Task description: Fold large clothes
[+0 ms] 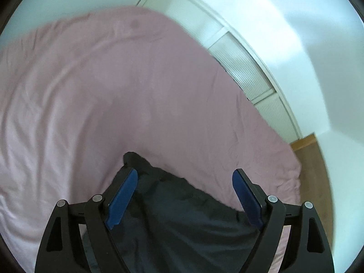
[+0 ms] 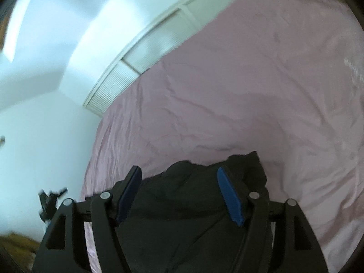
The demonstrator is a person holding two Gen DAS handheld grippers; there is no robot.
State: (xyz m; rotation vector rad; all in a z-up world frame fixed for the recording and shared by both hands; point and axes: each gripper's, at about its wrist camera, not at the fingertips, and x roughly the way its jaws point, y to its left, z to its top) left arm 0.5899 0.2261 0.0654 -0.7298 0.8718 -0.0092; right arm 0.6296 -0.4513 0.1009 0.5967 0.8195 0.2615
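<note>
Dark garment (image 1: 177, 223) lay on the pink bed (image 1: 91, 104), directly below and ahead of both claws. Left claw (image 1: 184, 179) was released, nothing pinched; the cloth's peaked corner sat just beyond its left pad. Right claw (image 2: 179, 178) likewise spread and empty, over the rumpled far edge (image 2: 204, 166). I judged both about equally near; the garment's long axis could not be told.

A dark, rumpled garment (image 1: 182, 216) lies bunched near the edge of the pink-sheeted bed (image 1: 113, 91).
</note>
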